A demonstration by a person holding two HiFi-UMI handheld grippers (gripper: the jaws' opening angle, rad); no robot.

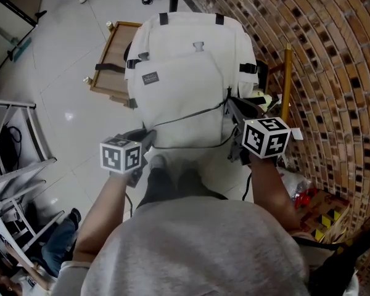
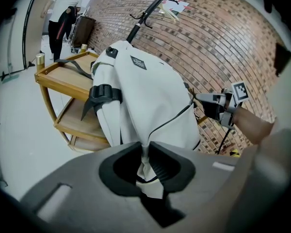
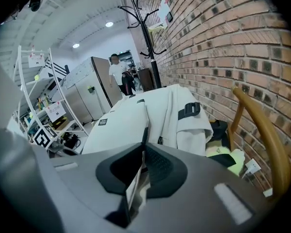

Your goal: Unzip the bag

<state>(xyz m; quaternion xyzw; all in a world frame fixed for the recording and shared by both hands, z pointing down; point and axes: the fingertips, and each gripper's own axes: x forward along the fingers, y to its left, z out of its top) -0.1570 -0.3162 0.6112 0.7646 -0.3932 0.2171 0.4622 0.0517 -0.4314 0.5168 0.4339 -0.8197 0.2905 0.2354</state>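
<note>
The bag (image 1: 179, 85) sits mid-frame on a rack (image 1: 114, 54). The left gripper (image 1: 147, 137) pinches the bag's lower-left corner, apparently to brace it. The right gripper (image 1: 234, 113) is clamped on a thin tab (image 3: 134, 186) at the right end of the zip (image 1: 191, 117), probably the pull.

Bare forearms (image 1: 102, 208) reach forward. The left grey two-jaw gripper (image 1: 149, 134), lower left, pinches white bag fabric (image 2: 145, 168). The right grey two-jaw gripper (image 1: 231, 105), centre right, clamps a thin pale tab (image 3: 134, 186).

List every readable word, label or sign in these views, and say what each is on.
No text can be read.
Dark label patch on the white backpack: print too small.
Paper signs on the white rack: blurred.
Paper on the brick wall: too small.
</note>
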